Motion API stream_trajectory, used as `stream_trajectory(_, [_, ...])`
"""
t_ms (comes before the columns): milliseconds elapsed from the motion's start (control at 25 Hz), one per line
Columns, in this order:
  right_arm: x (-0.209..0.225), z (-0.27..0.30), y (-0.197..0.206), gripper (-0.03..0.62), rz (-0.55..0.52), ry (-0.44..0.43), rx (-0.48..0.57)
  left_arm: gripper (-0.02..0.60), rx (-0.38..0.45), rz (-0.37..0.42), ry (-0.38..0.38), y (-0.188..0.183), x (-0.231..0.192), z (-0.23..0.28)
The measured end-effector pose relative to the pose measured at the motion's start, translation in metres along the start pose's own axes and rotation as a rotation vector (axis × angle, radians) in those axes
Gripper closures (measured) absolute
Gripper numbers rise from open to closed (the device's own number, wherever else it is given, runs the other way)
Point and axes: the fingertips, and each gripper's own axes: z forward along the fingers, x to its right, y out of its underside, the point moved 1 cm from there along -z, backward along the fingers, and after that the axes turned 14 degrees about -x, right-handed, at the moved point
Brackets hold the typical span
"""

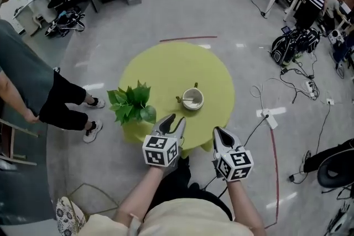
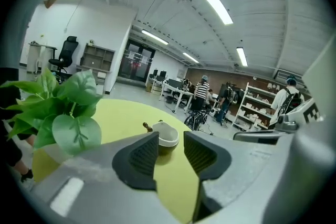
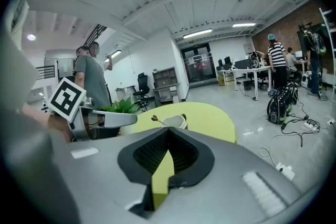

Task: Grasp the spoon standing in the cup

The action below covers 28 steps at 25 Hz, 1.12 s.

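Observation:
A white cup (image 1: 193, 100) stands near the middle of the round yellow-green table (image 1: 166, 72), and a spoon (image 1: 185, 99) rests in it with its dark handle end pointing left. Both grippers hover over the table's near edge. My left gripper (image 1: 176, 120) is open with nothing between its jaws; in the left gripper view the cup (image 2: 168, 135) and the spoon handle (image 2: 147, 126) show beyond the gap of the left gripper (image 2: 170, 139). To its right, my right gripper (image 1: 217, 131) is shut and empty (image 3: 168, 131), with the cup (image 3: 175, 122) well ahead of it.
A leafy green plant (image 1: 131, 103) stands at the table's left near edge, close beside my left gripper. A person in dark shorts (image 1: 61, 99) stands left of the table. Cables (image 1: 265, 116) and bags (image 1: 293, 44) lie on the floor to the right.

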Motion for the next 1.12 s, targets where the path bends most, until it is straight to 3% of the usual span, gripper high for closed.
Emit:
stream_trajectory(160, [0.008,0.011,-0.010,0.591,0.017,0.030,-0.002,0.430,-0.026,-0.055,0.033,-0.005,-0.011,0.019])
stream_trajectory(560, [0.025,0.026,-0.027,0.591,0.057,0.101,-0.001,0.407,-0.073,-0.094,0.034,-0.015,-0.035,0.053])
stream_trajectory(1120, [0.039,0.045,-0.034,0.591,0.058,0.092,-0.033,0.408,-0.106,-0.141,0.007,-0.017,-0.053,0.082])
